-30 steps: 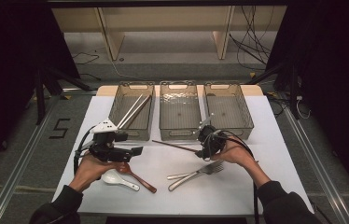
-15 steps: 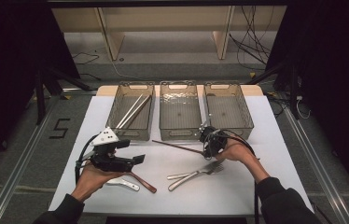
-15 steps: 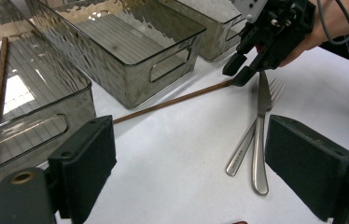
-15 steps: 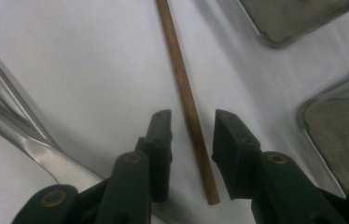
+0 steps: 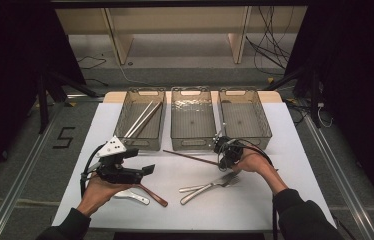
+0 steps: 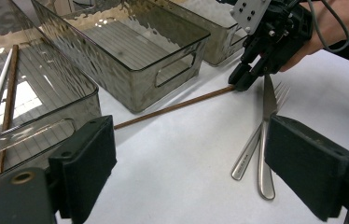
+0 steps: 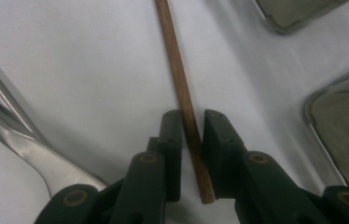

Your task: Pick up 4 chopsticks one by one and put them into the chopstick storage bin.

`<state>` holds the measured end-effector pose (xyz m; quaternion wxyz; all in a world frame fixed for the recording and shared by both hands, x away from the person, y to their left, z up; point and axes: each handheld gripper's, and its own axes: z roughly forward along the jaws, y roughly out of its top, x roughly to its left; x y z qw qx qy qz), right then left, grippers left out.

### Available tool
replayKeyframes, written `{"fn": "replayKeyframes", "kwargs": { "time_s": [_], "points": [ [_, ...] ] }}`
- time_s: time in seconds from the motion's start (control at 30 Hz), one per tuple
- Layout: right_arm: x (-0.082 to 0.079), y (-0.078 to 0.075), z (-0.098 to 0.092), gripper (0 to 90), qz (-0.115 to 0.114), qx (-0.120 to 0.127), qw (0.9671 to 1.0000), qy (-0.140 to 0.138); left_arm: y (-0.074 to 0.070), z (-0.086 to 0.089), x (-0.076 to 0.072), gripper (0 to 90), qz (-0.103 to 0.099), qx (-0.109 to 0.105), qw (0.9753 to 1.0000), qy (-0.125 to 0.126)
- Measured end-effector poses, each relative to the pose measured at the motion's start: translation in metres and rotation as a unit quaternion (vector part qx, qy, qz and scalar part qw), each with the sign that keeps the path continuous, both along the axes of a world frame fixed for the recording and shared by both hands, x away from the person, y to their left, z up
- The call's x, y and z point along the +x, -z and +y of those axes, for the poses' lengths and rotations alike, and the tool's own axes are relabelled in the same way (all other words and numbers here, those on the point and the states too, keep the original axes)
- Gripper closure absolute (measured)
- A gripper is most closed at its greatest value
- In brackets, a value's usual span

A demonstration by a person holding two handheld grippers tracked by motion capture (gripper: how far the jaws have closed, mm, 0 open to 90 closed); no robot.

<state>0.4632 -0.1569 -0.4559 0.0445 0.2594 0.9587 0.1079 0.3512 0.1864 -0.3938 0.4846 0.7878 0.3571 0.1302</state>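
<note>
You are working on a white counter (image 5: 295, 150) that carries three smoked-grey, see-through plastic bins in a row at its far side: the left bin (image 5: 140, 120) already holds white and brown chopsticks (image 5: 142, 119), while the middle bin (image 5: 190, 118) and the right bin (image 5: 244, 112) look bare. Judging by that, you are sorting cutlery by kind, and the step in hand is picking up the loose thin brown wooden chopstick (image 5: 190, 157) that lies flat on the counter just in front of the middle bin.

Your right gripper (image 7: 192, 135) has its jaws set on either side of the stick's near end, narrowed almost onto it; in the right gripper view a sliver of gap shows on each side, so the grip does not look sealed. Close fully, lift the stick level, then carry it leftward over the left bin.

Your left gripper (image 5: 147, 170) hovers with jaws wide apart and nothing between them, above a brown-handled utensil (image 5: 154, 195) and a white spoon (image 5: 132, 196). A steel fork and knife (image 5: 209, 186) lie near your right hand.
</note>
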Motion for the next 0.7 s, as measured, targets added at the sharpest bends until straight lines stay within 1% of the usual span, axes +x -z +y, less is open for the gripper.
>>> {"fn": "replayKeyframes", "kwargs": {
  "time_s": [0.1,0.2,0.23,0.43,0.53,0.6,0.63,0.7],
  "points": [
    [-0.0009,-0.0002,0.0019,79.0,-0.002,-0.005,1.0,-0.002,0.0012,-0.0006,0.0005,16.0,0.003,0.001,1.0,0.002],
    [-0.0011,-0.0001,0.0035,80.3,-0.005,-0.011,0.9998,-0.013,0.002,-0.0012,0.0006,16.0,0.005,0.006,1.0,0.003],
    [-0.0016,-0.0004,0.0044,80.7,-0.004,-0.013,0.9998,-0.014,0.002,-0.0013,0.0005,16.0,0.004,0.006,1.0,0.004],
    [-0.0054,-0.0009,0.0081,82.9,-0.016,-0.03,0.9984,-0.046,0.0042,-0.0002,0.0026,16.0,0.009,0.007,0.9999,0.001],
    [-0.0072,-0.001,0.0092,84.2,-0.018,-0.033,0.9973,-0.062,0.005,-0.0005,0.0028,16.0,0.01,0.008,0.9999,0.002],
    [-0.0082,-0.0012,0.0095,84.7,-0.022,-0.038,0.996,-0.078,0.0054,-0.0004,0.003,16.0,0.011,0.01,0.9999,0.003],
    [-0.0087,-0.001,0.0099,84.7,-0.024,-0.036,0.996,-0.078,0.006,-0.0003,0.0034,16.0,0.012,0.011,0.9999,0.002],
    [-0.009,-0.0018,0.0096,84.9,-0.022,-0.041,0.9949,-0.09,0.0068,0.0008,0.0042,16.0,0.014,0.013,0.9998,0.001]
  ]
}}
